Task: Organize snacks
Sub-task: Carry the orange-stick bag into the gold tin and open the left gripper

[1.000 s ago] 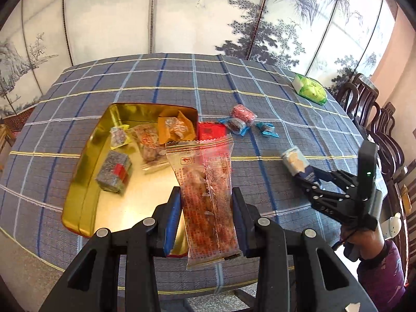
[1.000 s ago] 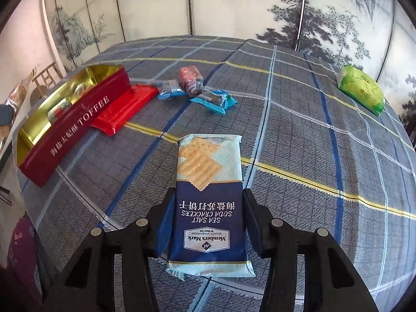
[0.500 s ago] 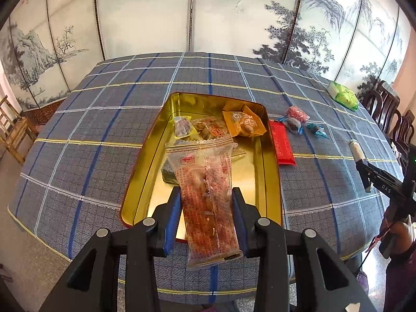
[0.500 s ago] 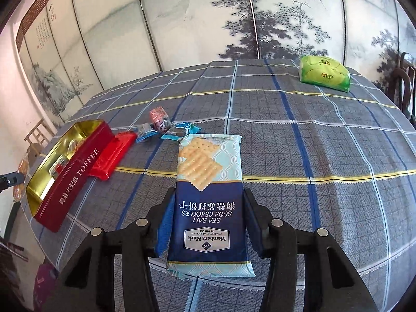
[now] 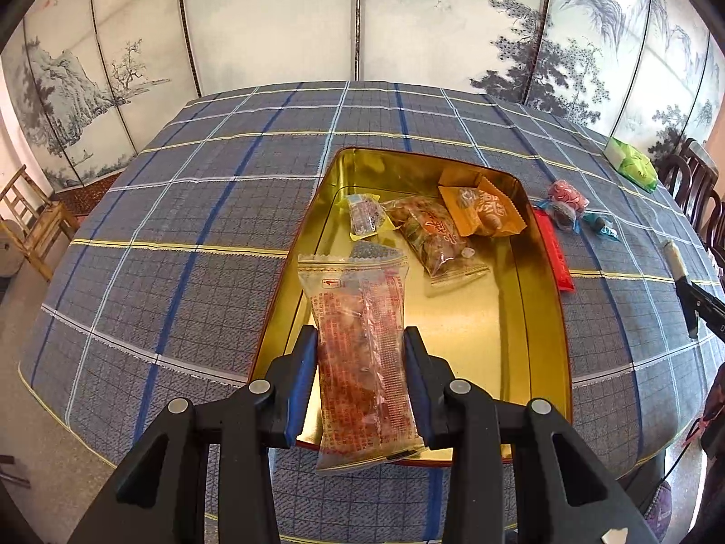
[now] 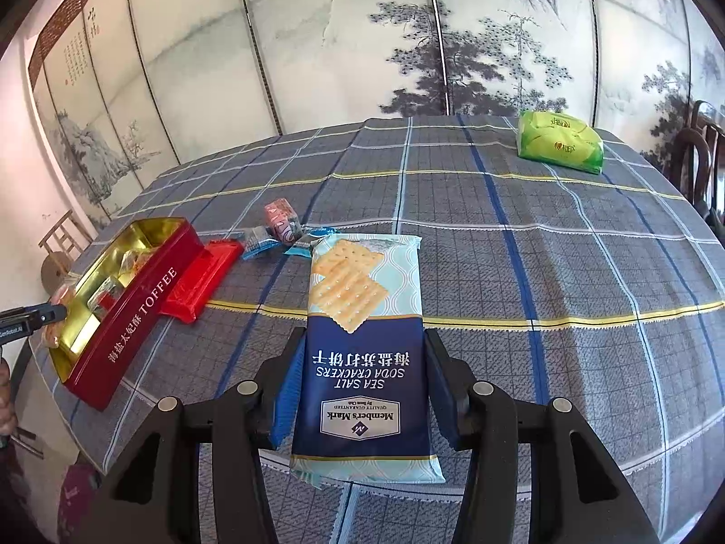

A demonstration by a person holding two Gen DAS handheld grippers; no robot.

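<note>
My left gripper [image 5: 360, 365] is shut on a clear packet of reddish snacks [image 5: 362, 344] and holds it over the near end of the open gold-lined toffee tin [image 5: 539, 317]. Several wrapped snacks lie in the tin's far half, among them an orange packet [image 5: 482, 211]. My right gripper [image 6: 362, 371] is shut on a blue soda cracker packet [image 6: 364, 340], held above the checked tablecloth [image 6: 566, 249]. The tin's red side [image 6: 136, 313] shows at the left of the right wrist view, with the left gripper's tip [image 6: 45, 315] at its near end.
A red lid or packet [image 5: 553, 254] lies beside the tin. Small wrapped candies [image 5: 566, 201] sit just beyond it, also seen in the right wrist view [image 6: 281, 222]. A green packet [image 6: 559, 147] lies at the far right. Dark wooden chairs [image 5: 693, 181] stand past the table's right edge.
My left gripper has swung so the tin now lies straight ahead under the snack packet. My right gripper has lifted and turned right with the cracker packet, the tin sliding further left.
</note>
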